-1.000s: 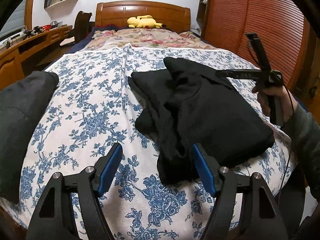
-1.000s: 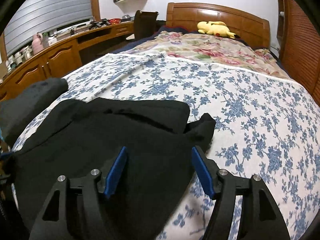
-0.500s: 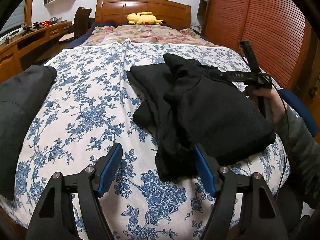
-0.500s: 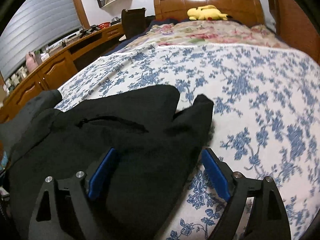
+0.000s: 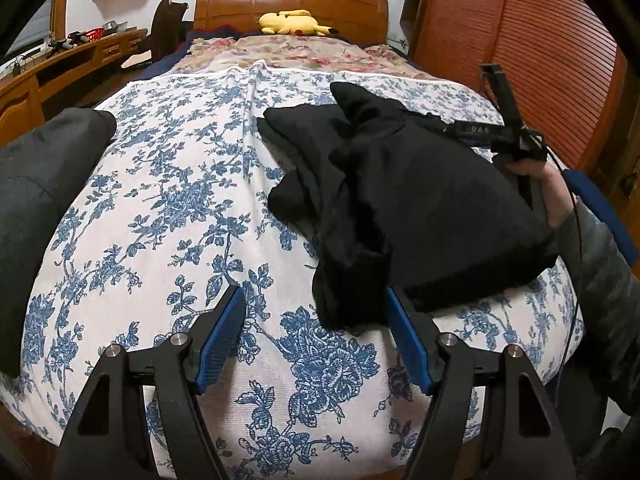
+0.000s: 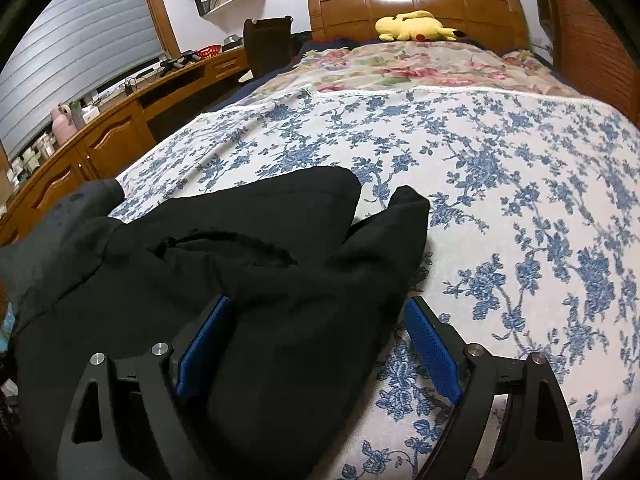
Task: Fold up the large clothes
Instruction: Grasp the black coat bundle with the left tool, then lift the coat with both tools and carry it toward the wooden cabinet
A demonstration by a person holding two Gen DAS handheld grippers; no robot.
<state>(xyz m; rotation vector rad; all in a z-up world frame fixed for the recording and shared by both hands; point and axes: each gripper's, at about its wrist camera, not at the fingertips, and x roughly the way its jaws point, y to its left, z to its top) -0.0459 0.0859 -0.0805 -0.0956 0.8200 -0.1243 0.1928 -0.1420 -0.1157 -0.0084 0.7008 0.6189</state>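
Jacket [image 6: 256,280] lies bunched between your right tongs [image 6: 316,344], jaws just widened, gripping nothing. Your left tongs [image 5: 316,336] gape over the bedspread [image 5: 168,208], empty, its hem just ahead.

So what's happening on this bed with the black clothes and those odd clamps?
A person is folding a black garment on the flowered bedspread, using handheld tongs in each hand. The garment lies bunched and partly folded. The right tongs have just been opening, their jaws spread over the cloth without pinching it. The left tongs hang open at the garment's near corner. A grey garment waits at the side.
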